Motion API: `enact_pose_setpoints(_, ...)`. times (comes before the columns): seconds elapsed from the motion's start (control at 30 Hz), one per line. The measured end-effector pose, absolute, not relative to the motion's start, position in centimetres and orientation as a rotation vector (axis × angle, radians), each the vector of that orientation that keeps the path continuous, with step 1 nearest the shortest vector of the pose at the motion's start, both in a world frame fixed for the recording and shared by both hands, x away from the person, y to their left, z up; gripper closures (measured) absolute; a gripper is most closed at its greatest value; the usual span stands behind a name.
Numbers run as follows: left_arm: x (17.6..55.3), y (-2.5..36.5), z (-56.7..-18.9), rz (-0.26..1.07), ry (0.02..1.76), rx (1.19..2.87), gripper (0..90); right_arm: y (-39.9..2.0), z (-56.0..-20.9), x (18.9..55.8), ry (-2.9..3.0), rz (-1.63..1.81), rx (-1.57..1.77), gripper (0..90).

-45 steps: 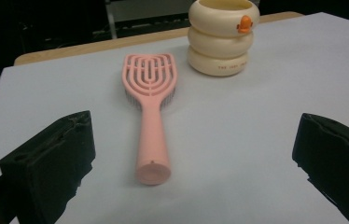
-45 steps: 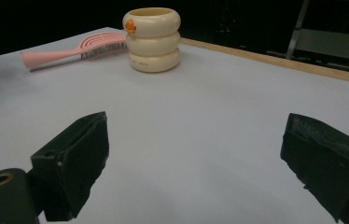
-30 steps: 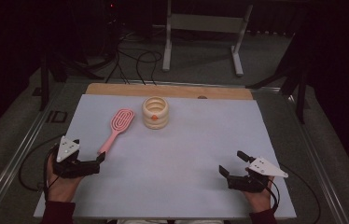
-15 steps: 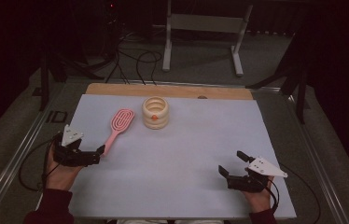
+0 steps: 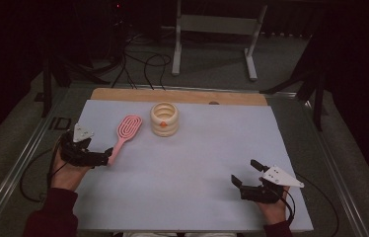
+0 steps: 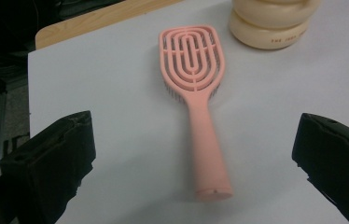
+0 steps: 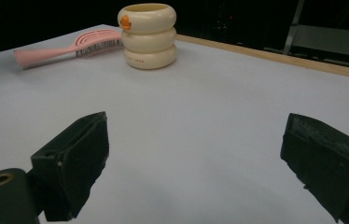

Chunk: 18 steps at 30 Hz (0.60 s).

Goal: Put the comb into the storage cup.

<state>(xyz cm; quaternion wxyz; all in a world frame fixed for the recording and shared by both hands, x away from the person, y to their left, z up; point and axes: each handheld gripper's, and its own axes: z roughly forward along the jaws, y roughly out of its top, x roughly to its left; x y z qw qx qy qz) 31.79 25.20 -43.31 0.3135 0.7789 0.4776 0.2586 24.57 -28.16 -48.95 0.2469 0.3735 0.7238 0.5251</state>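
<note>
Dark room beyond, with cables on the floor (image 5: pixel 138 64) and a pale metal stand (image 5: pixel 212 29) behind; nearer, a table (image 5: pixel 182 95) with a wooden far edge, covered by one pale sheet (image 5: pixel 197 163). On the sheet, two things only: one pink hairbrush (image 5: pixel 122 133) lying flat, vented head toward the far edge, handle toward the near left; one cream ringed cup (image 5: pixel 165 118) of three stacked rolls with a small orange spot, standing upright just beside the brush head, apart from it. Two grippers, one in each hand. Left gripper (image 5: pixel 104 158) at the near left of the sheet, jaws spread wide, empty, tips right by the handle's end in the high view; from its own camera, the brush (image 6: pixel 196 107) lying between the two black jaws with clear sheet on either side, touched by neither, the cup (image 6: pixel 273 21) at the top edge. Right gripper (image 5: pixel 245 174) at the near right, well apart from both things, jaws likewise wide apart, holding nothing, bare sheet between them; cup (image 7: pixel 147 35) and brush (image 7: pixel 77 46) far ahead in its view.
</note>
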Motion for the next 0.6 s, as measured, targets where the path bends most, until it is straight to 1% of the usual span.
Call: enact_pose_setpoints(0.6, 35.1, 24.2, -43.7, 0.640, 1.291, 2.161, 0.0, -28.2, -48.9, 24.6, 1.971, 1.431, 1.021, 8.0)
